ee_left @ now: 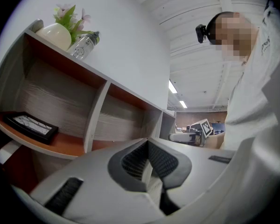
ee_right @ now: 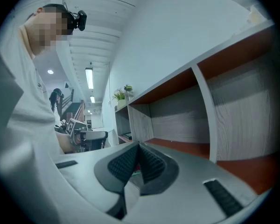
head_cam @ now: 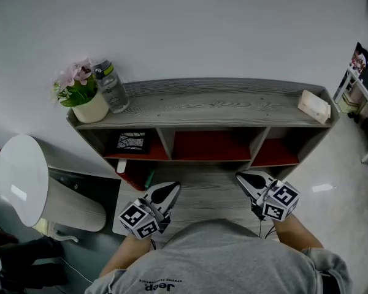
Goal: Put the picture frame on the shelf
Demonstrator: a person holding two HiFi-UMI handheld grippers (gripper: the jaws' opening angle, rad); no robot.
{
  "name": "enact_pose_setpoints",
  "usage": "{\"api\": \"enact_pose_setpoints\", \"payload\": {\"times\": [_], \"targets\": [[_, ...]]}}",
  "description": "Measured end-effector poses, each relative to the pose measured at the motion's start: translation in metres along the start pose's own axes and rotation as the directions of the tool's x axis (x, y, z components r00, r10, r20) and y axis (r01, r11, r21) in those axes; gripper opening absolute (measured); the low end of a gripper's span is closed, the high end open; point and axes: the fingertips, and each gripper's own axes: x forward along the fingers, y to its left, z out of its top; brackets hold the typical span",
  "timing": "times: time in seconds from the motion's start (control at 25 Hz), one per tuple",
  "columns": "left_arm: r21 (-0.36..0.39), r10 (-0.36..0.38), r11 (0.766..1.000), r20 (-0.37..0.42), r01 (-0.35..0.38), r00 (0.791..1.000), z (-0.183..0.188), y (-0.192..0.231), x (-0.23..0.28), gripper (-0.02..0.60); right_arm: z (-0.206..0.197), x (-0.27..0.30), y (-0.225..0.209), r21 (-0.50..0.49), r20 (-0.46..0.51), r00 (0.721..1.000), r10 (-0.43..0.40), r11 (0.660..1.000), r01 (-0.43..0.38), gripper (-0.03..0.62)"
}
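The black picture frame (head_cam: 133, 142) lies flat in the left compartment of the grey wooden shelf (head_cam: 221, 103), on its red floor. In the left gripper view the frame (ee_left: 31, 126) lies at the far left, well away from the jaws. My left gripper (head_cam: 172, 188) is held low in front of the shelf, shut with nothing between its pads (ee_left: 148, 143). To its right, my right gripper (head_cam: 244, 179) is also shut and empty (ee_right: 139, 146), facing the middle and right compartments.
A white pot of pink flowers (head_cam: 89, 106) and a clear bottle (head_cam: 112, 89) stand on the shelf top at the left; a small pale box (head_cam: 314, 106) lies at its right end. A white round-topped table (head_cam: 18, 179) stands at the left.
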Motion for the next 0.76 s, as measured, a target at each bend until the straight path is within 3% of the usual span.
{"api": "enact_pose_setpoints", "payload": {"times": [0.76], "targets": [[-0.017, -0.006, 1.0, -0.03, 0.006, 1.0, -0.0066, -0.004, -0.0013, 0.009, -0.0009, -0.0018, 0.0046, -0.004, -0.015, 1.0, 0.011, 1.0, -0.011, 0.0]]}}
